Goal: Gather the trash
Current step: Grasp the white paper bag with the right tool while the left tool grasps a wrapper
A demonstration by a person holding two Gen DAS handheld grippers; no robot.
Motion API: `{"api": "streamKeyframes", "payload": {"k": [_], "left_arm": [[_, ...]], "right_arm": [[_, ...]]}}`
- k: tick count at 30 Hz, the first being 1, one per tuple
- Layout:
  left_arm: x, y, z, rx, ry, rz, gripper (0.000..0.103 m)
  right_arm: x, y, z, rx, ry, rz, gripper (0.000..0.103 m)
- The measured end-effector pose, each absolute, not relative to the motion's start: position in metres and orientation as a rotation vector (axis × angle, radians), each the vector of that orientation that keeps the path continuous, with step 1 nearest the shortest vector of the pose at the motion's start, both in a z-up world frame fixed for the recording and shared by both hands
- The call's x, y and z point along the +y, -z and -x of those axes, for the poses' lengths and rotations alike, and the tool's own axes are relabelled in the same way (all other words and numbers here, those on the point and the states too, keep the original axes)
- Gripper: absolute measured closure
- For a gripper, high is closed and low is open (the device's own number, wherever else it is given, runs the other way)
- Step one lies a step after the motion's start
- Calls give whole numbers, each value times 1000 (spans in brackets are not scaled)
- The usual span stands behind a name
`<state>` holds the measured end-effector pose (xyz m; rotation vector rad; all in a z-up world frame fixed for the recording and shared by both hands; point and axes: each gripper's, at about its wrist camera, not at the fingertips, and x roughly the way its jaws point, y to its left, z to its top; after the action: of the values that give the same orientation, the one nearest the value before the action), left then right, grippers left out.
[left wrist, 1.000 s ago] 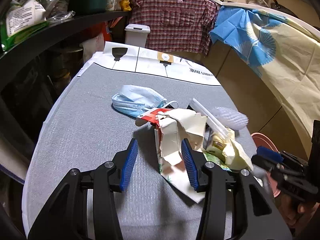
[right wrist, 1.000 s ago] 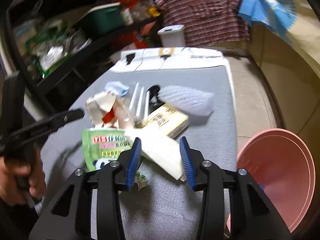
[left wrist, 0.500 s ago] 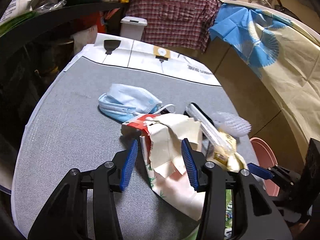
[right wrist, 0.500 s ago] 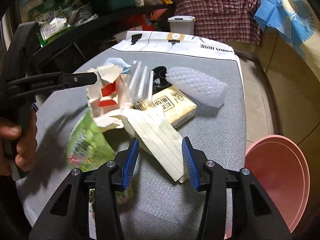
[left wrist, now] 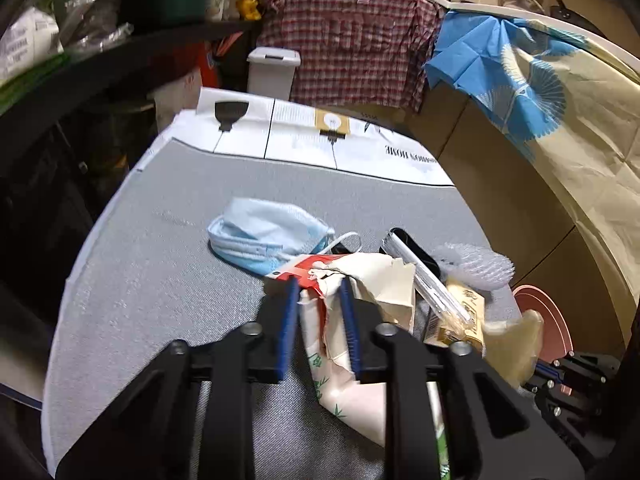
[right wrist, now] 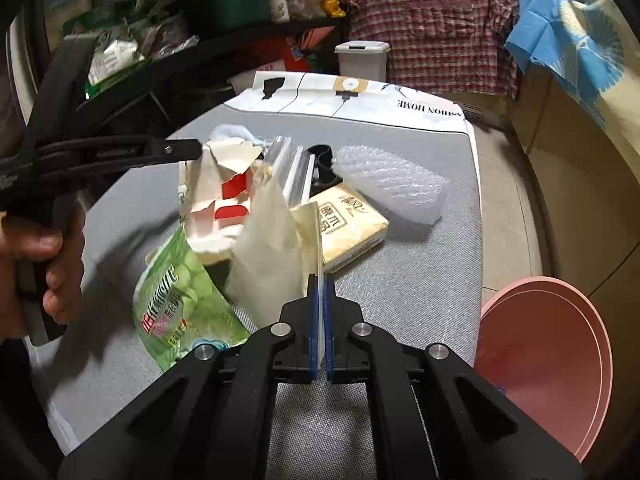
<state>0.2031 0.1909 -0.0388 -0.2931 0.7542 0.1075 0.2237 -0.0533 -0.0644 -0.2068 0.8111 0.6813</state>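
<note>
A pile of trash lies on the grey table [left wrist: 152, 280]. My left gripper [left wrist: 318, 292] has closed on a torn red and cream carton [left wrist: 352, 280], which also shows in the right wrist view [right wrist: 224, 196]. My right gripper [right wrist: 320, 292] is shut on a cream folded paper sheet [right wrist: 276, 248] and lifts its edge. A blue face mask [left wrist: 268, 236], a green snack bag [right wrist: 180, 300], a tissue pack [right wrist: 348, 224], clear plastic tubes [right wrist: 296, 172] and a bubble-wrap piece [right wrist: 392, 188] lie around.
A pink basin [right wrist: 548, 360] stands on the floor off the table's right edge. A white bin [left wrist: 272, 68] stands beyond the far end. Dark shelves [left wrist: 80, 60] with clutter run along the left. A printed paper [left wrist: 312, 140] covers the table's far end.
Both grippers closed: the left on the torn carton, the right on the cream paper sheet, whose edge now stands up off the table. The green bag shifted left.
</note>
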Motion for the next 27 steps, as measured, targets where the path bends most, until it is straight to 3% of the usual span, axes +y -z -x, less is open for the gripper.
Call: {"api": "streamKeyframes", "payload": {"k": [4, 27], "left_arm": [[188, 28, -194, 726, -117, 252, 99], [172, -24, -134, 603, -89, 213, 100]], "right_arm": [[-56, 60, -221, 803, -679, 194, 101], [-89, 18, -189, 716, -594, 105, 101]]}}
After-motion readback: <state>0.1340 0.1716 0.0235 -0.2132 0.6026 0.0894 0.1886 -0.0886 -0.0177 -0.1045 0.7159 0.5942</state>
